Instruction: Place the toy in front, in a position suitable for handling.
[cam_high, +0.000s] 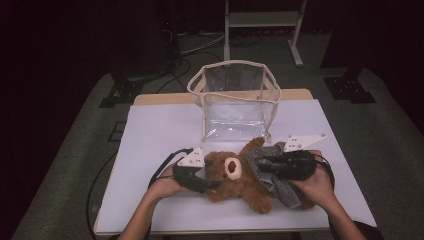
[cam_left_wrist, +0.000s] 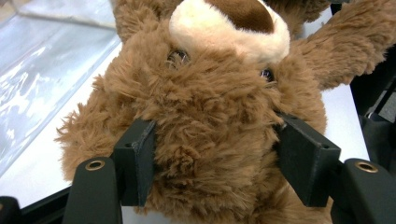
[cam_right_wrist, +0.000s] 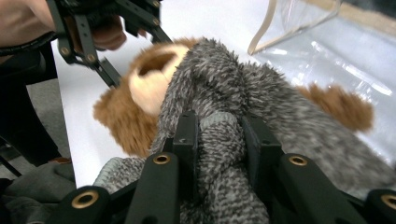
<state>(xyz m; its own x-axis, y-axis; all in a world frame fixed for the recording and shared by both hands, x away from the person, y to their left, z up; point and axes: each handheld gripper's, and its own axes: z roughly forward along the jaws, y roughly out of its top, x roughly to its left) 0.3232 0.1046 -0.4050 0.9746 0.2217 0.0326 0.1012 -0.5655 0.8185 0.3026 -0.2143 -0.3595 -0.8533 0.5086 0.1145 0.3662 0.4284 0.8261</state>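
Nearest to me in the high view, two forearms come in from the bottom edge, each hand wrapped around a black two-jaw gripper over a white-topped table (cam_high: 150, 140). My left gripper (cam_high: 201, 181) is at the head end of a brown teddy bear (cam_high: 235, 180) that lies on its back across the near middle of the table, cream snout facing up. In the left gripper view the left gripper (cam_left_wrist: 215, 161) has its two black pads pressed into the fur on either side of the bear's head (cam_left_wrist: 210, 116), so it is clamped on the head; the snout and both dark eyes sit just beyond the pads. My right gripper (cam_high: 267, 162) lies over the bear's body, where a grey knitted sweater (cam_high: 272, 172) is bunched around the torso. In the right gripper view the right gripper (cam_right_wrist: 219, 135) pinches a raised fold of that grey sweater (cam_right_wrist: 261, 102) between its jaws, which stand close together on the knit, and my other gripper shows beyond it at the upper left, by the bear's head. A grey three-cornered plate (cam_high: 302, 141) sticks up from the right gripper. Farther back, just behind the bear and near its upper arm, stands an open clear plastic bag (cam_high: 235, 97) with cream edging, upright at the far middle of the table. Beyond the table's far edge the floor is dark, with a pale metal stand (cam_high: 262, 25) at the back.
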